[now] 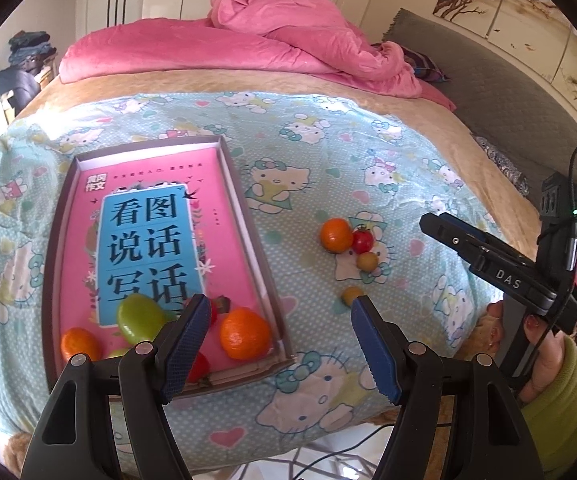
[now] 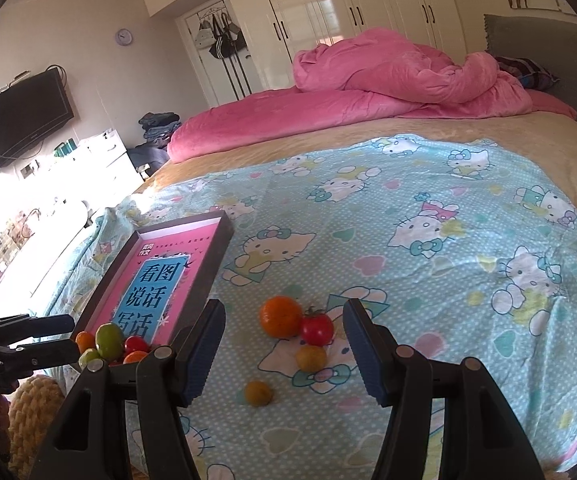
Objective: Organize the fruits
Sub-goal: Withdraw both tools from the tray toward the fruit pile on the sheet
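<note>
Both tongs, left (image 1: pixel 276 344) and right (image 2: pixel 284 348), are hanging spread and empty over the bed (image 2: pixel 428 216), four fruits lying beside the box (image 1: pixel 244 204).

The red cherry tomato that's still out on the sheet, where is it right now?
In the right wrist view the red cherry tomato lies on the sheet, touching the orange on its left, just above a yellowish fruit, right of the box.
</note>
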